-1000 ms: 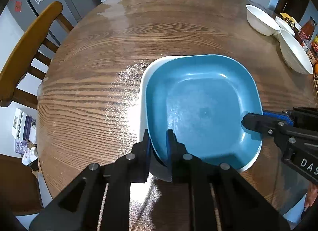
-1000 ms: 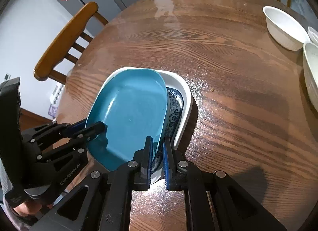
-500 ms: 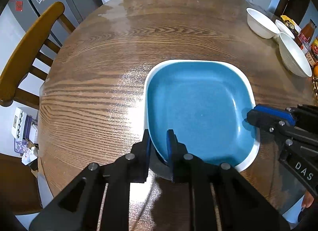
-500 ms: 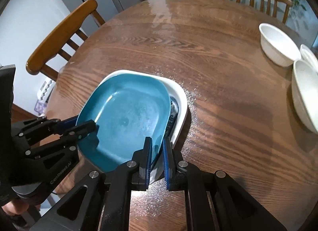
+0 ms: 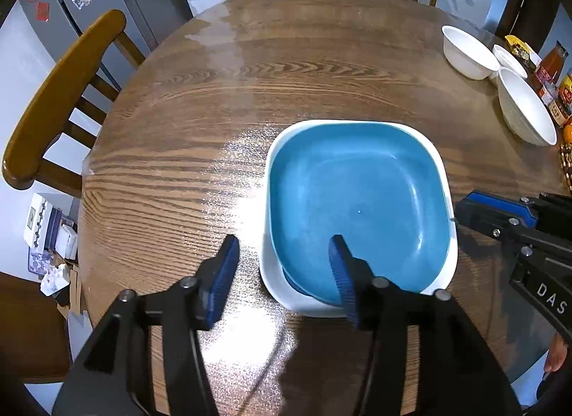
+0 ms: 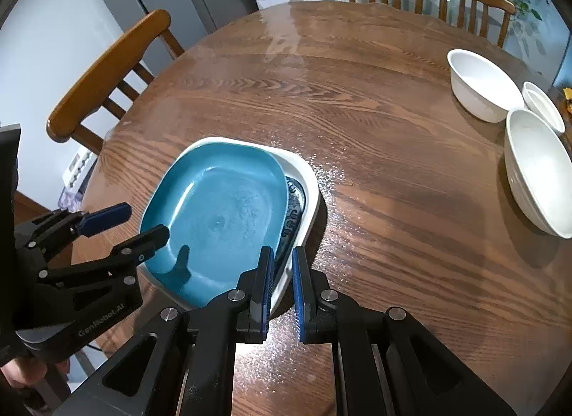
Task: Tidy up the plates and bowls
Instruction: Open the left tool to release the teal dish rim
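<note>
The blue plate point(image 5: 357, 205) lies nested in the white dish point(image 5: 275, 287) near the tabletop's point(image 5: 286, 69) near edge. The left hand-held gripper point(image 5: 282, 273) has just spread, off the plate; the right hand-held gripper point(image 6: 282, 290) pinches the white dish's rim.

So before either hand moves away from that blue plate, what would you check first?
1. Left gripper released: ok; its jaws have just been opening, and the pads are off the blue plate.
2. Right gripper released: cannot tell; its jaws are shut at the stack's rim, and whether they pinch a plate is unclear.
3. Blue plate seated: ok; it lies inside the white plate, off-centre, over a patterned plate.
4. Stack resting on the table: ok.
5. White bowls clear of the stack: ok; three stand apart, off to the right.
</note>
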